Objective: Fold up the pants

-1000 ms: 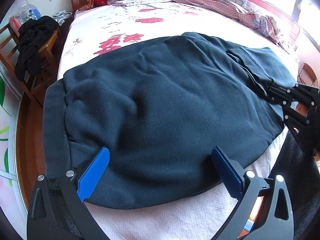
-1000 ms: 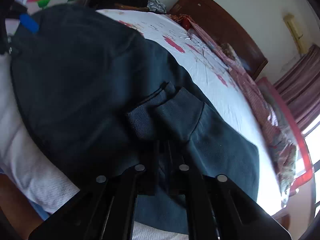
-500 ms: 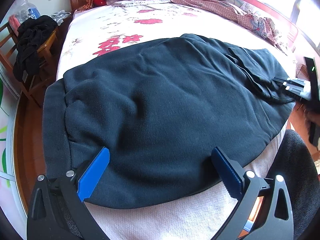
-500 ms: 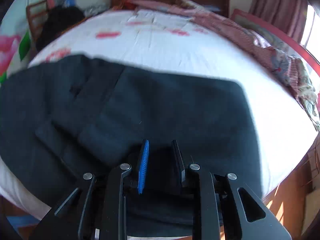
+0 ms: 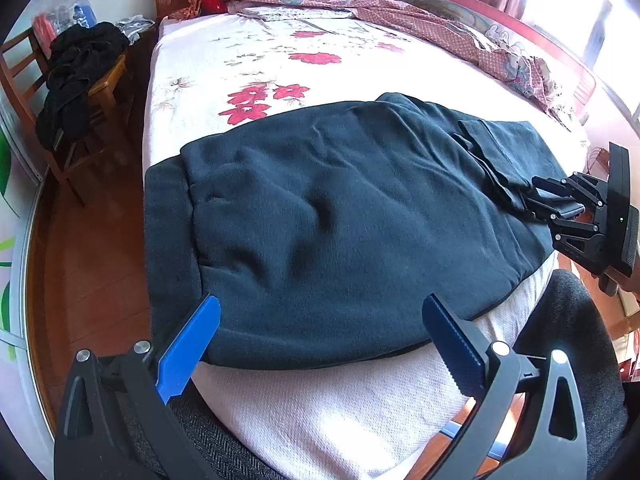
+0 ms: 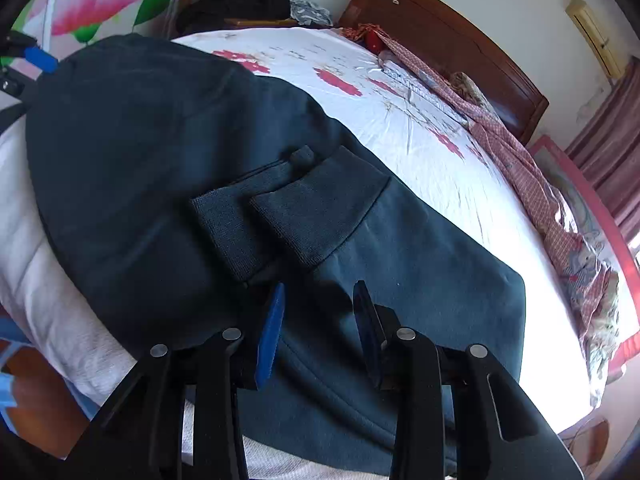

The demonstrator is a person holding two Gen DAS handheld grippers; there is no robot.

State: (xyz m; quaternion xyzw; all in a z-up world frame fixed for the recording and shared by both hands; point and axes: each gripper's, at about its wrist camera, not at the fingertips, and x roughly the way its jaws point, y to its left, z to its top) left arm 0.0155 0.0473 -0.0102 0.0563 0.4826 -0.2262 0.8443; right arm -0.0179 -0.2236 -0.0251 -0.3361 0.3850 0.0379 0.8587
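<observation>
Dark navy pants lie folded across the foot of the bed, waistband at the left edge, ribbed leg cuffs laid back on top at the right end. My left gripper is wide open and empty, just off the near edge of the pants. My right gripper is open a little, empty, hovering over the fabric just short of the cuffs. It also shows in the left wrist view at the right end of the pants.
The white bedsheet with red flowers spreads beyond the pants. A pink patterned quilt lies along the far side by the wooden headboard. A wooden chair with black clothes stands left of the bed. A dark cushion sits at lower right.
My right gripper let go of the leg cuffs, which now lie on the pants, and drew back slightly with its jaws parted. My left gripper pulled back and up a little.
</observation>
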